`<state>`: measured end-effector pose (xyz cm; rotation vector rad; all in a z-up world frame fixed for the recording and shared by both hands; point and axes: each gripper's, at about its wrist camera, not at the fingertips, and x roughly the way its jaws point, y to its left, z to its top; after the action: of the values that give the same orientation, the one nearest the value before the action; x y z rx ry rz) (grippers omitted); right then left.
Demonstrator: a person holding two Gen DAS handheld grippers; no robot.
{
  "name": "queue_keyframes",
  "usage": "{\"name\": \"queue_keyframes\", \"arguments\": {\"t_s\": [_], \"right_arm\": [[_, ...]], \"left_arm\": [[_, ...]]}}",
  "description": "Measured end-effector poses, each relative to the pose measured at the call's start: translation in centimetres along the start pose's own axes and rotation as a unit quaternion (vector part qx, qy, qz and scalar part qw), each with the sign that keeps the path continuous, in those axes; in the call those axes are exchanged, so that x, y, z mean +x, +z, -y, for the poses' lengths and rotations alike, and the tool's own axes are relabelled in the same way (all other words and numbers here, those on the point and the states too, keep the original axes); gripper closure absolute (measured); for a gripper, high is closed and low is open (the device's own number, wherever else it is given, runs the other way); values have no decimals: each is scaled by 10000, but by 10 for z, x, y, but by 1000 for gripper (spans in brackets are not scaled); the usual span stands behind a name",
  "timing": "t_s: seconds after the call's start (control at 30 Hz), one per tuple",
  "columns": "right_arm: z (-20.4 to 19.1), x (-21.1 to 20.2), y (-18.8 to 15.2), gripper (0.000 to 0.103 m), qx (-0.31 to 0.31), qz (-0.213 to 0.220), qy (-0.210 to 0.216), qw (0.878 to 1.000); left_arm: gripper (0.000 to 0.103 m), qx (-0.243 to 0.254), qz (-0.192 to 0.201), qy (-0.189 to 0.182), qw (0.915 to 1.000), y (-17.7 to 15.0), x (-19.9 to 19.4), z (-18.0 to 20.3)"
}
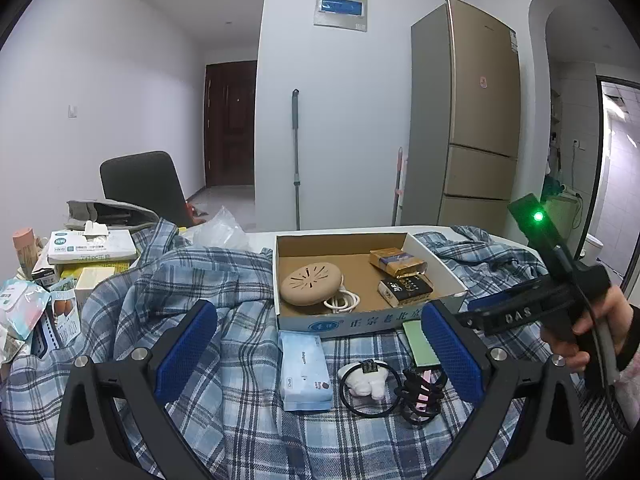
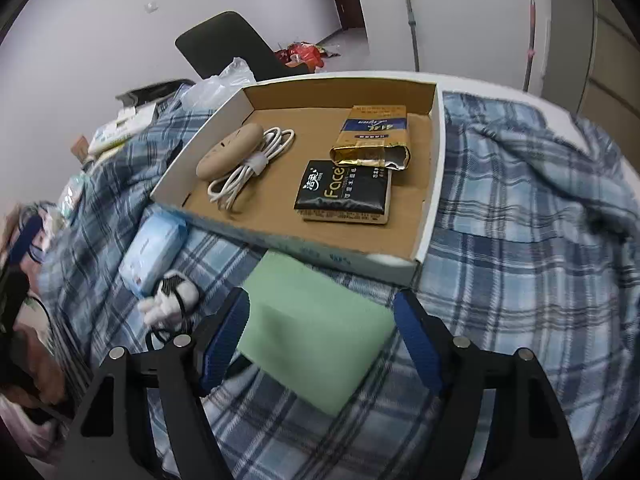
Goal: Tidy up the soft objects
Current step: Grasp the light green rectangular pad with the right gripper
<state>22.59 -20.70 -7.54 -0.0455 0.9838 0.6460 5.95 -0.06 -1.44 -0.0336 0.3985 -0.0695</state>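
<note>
Pale green rectangular foam sponge (image 2: 316, 320) lay on the blue plaid cloth (image 2: 520, 240), between the right gripper (image 2: 322, 340)'s spread jaws (pads not pressing), just before the shallow cardboard tray (image 2: 430, 216). Left gripper (image 1: 318, 350) also spread, empty.

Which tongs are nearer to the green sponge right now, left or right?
Right. The right tongs straddle the green sponge, open around it. The left tongs hover over the hair ties, with the sponge beside their right finger.
</note>
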Motion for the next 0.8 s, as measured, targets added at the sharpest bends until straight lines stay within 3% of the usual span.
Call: {"name": "queue_keyframes", "arguments": {"t_s": [0.37, 0.57, 0.67, 0.8], "right_arm": [[15, 8, -11, 29, 453, -416, 749, 9953], [-14, -7, -41, 29, 8, -648, 709, 9954], [-35, -11, -52, 29, -330, -671, 504, 9959], [-45, -14, -50, 29, -305, -301, -435, 9981]], "left_arm": [[0, -186, -190, -28, 9996, -2, 8, -8], [0, -195, -191, -21, 9996, -1, 8, -8], [0, -207, -197, -9, 9996, -2, 8, -8], [0, -203, -196, -6, 9996, -2, 9, -8]]}}
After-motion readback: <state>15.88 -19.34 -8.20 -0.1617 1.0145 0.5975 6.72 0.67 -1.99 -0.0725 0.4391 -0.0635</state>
